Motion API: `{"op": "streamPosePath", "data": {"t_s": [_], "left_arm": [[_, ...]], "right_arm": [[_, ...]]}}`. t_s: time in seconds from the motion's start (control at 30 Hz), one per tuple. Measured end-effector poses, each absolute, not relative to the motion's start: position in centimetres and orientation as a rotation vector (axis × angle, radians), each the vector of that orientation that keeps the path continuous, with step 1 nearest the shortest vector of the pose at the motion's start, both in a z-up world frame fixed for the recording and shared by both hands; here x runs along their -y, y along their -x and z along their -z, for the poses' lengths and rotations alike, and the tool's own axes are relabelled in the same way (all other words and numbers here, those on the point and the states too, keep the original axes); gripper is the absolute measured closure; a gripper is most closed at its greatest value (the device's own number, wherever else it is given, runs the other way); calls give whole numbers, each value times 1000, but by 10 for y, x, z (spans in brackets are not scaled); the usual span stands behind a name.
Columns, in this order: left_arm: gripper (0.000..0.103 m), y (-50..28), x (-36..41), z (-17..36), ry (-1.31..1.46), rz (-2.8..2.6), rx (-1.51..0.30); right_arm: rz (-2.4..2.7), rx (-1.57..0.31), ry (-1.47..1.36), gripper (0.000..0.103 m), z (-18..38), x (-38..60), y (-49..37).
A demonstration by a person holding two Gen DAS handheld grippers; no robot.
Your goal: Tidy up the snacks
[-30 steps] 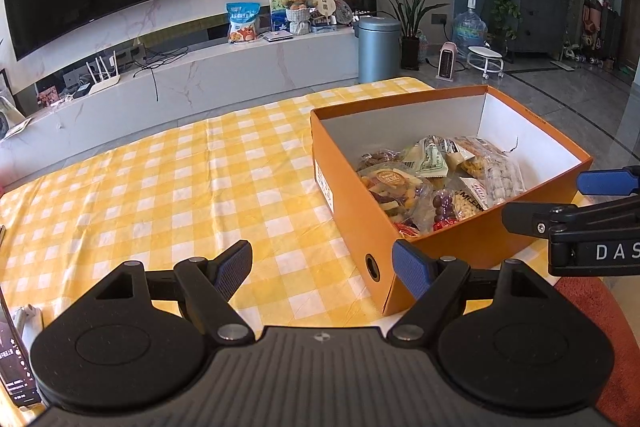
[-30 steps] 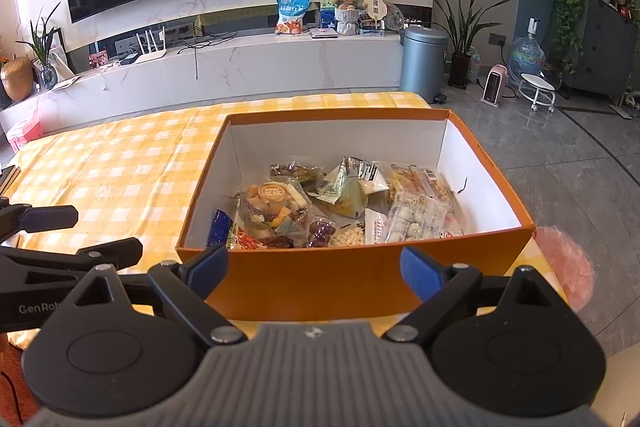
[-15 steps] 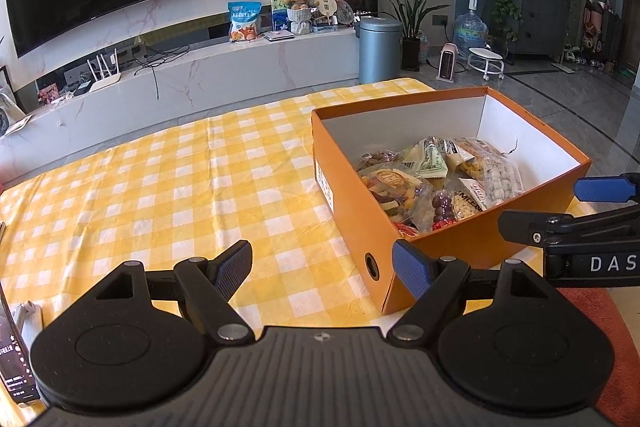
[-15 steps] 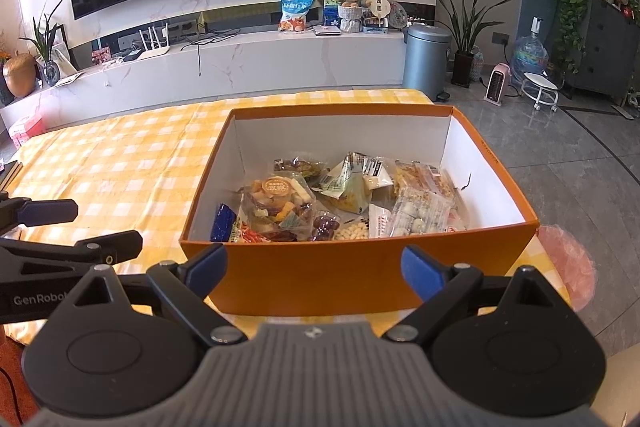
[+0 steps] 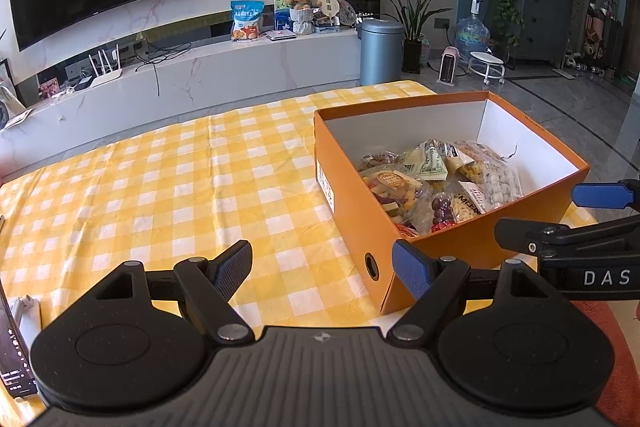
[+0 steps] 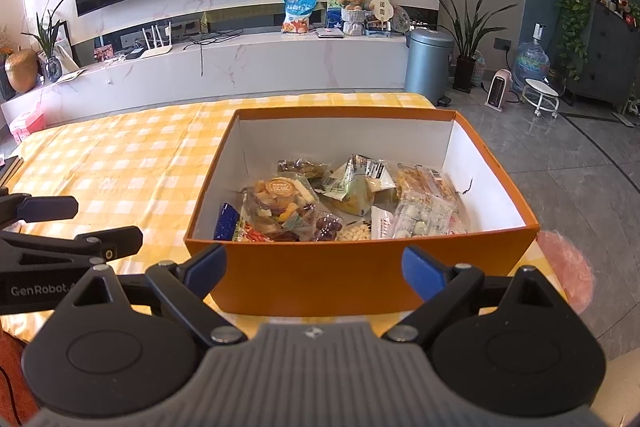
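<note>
An open orange box (image 5: 352, 163) (image 6: 360, 267) stands on the right part of a yellow checked tablecloth (image 5: 180, 195) (image 6: 132, 163). Several snack packets (image 5: 436, 183) (image 6: 340, 203) lie heaped inside it. My left gripper (image 5: 322, 269) is open and empty, low at the table's near edge, left of the box's near corner. My right gripper (image 6: 314, 265) is open and empty, just in front of the box's near wall. Each gripper shows at the edge of the other's view, the right one (image 5: 576, 227) and the left one (image 6: 60, 227).
A dark phone-like device (image 5: 12, 347) lies at the table's near left edge. Beyond the table stand a white TV bench (image 6: 240, 67), a grey bin (image 6: 428, 65) and plants. A pink bag (image 6: 568, 267) sits right of the box.
Both grippers have risen and drawn back slightly, so I see a little more down into the box. Nothing on the table has moved.
</note>
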State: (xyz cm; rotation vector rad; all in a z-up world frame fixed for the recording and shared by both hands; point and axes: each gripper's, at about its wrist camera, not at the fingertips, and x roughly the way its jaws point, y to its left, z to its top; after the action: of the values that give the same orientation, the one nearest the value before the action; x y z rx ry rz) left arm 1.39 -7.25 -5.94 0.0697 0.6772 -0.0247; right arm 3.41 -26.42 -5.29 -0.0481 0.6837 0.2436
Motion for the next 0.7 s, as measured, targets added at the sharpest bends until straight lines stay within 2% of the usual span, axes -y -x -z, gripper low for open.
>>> {"op": "streamPosePath", "data": {"t_s": [0.7], "left_arm": [[10,-10,70,54,-66,10,-664]], "right_arm": [[-248,-679,53,9,53,260,-33]]}}
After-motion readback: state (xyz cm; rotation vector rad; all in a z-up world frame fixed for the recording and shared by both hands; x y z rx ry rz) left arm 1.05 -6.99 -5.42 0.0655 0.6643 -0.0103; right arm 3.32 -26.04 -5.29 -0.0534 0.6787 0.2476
